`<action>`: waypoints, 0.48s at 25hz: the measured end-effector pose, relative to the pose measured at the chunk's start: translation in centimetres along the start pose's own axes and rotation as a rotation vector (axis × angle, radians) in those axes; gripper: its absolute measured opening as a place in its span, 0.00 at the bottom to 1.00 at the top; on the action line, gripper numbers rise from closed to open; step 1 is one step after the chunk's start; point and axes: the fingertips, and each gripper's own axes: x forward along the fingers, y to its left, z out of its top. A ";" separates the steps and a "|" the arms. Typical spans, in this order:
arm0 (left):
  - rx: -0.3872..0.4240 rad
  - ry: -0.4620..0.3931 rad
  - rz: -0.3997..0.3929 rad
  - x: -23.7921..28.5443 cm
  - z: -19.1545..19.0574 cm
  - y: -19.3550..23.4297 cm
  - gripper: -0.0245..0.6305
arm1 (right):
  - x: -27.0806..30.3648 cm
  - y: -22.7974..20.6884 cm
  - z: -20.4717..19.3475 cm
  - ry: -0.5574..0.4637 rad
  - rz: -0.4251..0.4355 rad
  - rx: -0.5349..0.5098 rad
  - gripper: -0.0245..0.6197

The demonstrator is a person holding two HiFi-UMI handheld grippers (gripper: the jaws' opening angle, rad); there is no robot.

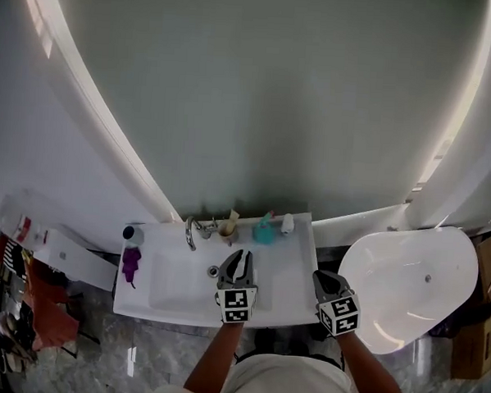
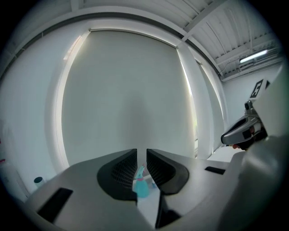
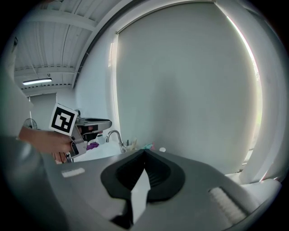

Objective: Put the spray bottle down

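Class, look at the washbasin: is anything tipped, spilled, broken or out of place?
Nothing stands out. The teal spray bottle stands upright on the back ledge of the washbasin, to the right of the tap, and no spill shows.

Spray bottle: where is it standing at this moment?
In the head view the spray bottle stands on the back ledge of the sink, right of the tap, between a beige cup and a small white container.
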 end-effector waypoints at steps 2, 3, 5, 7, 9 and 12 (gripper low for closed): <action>0.004 -0.007 0.024 -1.6 0.9 -0.6 0.12 | -0.4 -0.1 0.0 0.000 0.027 -0.007 0.05; 0.007 -0.002 0.034 -2.5 1.2 -1.0 0.11 | -0.8 -0.1 -0.1 -0.001 0.043 -0.008 0.05; -0.002 0.003 0.053 -4.3 1.5 -1.8 0.07 | -1.6 -0.1 -0.2 -0.005 0.075 -0.010 0.05; -0.023 0.003 0.074 -5.9 1.7 -2.4 0.05 | -2.3 -0.1 -0.2 -0.009 0.108 -0.016 0.05; -0.046 0.005 0.090 -7.5 1.8 -3.0 0.05 | -3.0 0.1 -0.3 -0.013 0.141 -0.028 0.05; -0.060 0.014 0.099 -10.0 1.8 -4.3 0.05 | -3.9 0.3 -0.7 -0.014 0.182 -0.039 0.05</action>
